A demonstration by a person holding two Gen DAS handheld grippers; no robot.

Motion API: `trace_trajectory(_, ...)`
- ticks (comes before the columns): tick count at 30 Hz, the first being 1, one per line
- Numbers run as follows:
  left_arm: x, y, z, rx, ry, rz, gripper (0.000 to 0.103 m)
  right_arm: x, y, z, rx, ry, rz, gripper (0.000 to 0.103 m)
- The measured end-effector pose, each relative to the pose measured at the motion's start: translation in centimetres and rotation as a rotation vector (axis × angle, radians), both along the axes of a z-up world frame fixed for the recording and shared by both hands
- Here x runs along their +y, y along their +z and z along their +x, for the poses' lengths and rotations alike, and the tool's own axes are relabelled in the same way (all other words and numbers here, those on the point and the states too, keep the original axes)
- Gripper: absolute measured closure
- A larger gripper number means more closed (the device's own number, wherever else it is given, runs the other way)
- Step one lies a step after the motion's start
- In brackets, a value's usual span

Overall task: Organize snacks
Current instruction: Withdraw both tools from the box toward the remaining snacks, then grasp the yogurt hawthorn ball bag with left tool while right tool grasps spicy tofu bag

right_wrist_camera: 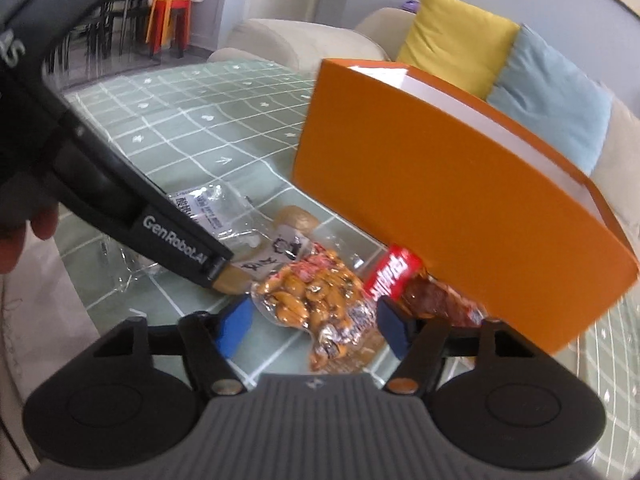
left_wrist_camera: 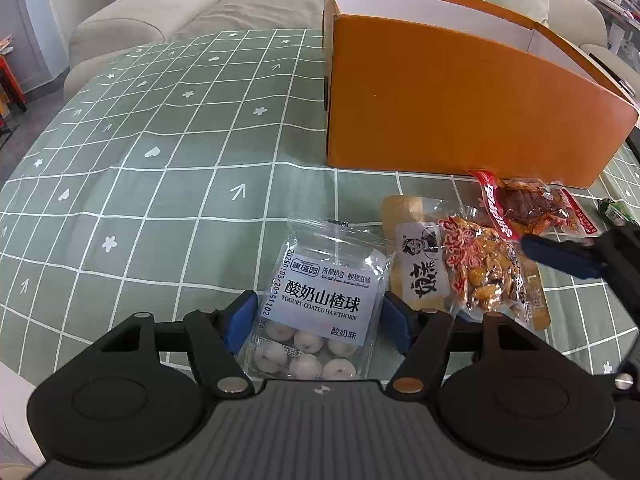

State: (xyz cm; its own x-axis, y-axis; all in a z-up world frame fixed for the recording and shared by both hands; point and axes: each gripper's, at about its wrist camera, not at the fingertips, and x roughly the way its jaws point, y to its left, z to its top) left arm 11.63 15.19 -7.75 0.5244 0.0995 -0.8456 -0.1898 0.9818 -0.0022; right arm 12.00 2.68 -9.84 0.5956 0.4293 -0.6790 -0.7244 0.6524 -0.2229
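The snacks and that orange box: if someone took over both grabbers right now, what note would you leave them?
Left gripper: jaws open either side of the yogurt hawthorn packet, which lies flat on the tablecloth; no grip yet.
Right gripper: jaws open around the peanut packet, also not gripped.
Other snacks: a tan packet between those two, a red packet by the orange box.
Done: nothing visible in the box, though its floor is hidden.
Left: grip each packet and place all four in the box.
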Motion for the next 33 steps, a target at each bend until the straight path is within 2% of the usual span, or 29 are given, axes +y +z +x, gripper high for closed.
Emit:
trace_trajectory(1,-0.1,0.1,-0.1,-0.001,0.001,0.000,0.027,0.2,-0.1,0.1,0.001,0.000,-0.006,0.046)
trace_trajectory(8,-0.1,0.2,-0.2,-0.004,0.001,-0.009,0.027,0.4,-0.1,0.3,0.006,-0.023,-0.012,0.054)
trace_trajectory(15,-1.4,0.2,-0.6,0.006,-0.043,-0.015,0.027,-1.3,0.4,-1.2,0.032,-0.043,-0.039,0.055)
trace_trajectory(21,-3.8,0.1,-1.1,0.016,-0.103,-0.010,0.027,-4.9,0.9,-2.5,0.074,-0.078,-0.066,0.056)
trace_trajectory(28,-6.6,0.0,-1.6,0.021,-0.133,-0.043,0.027,-8.9,1.3,-2.7,0.113,-0.189,-0.113,0.058)
trace_trajectory(33,-8.4,0.0,-1.8,0.021,-0.152,-0.051,0.027,-11.5,1.8,-1.7,0.205,-0.324,-0.085,0.058)
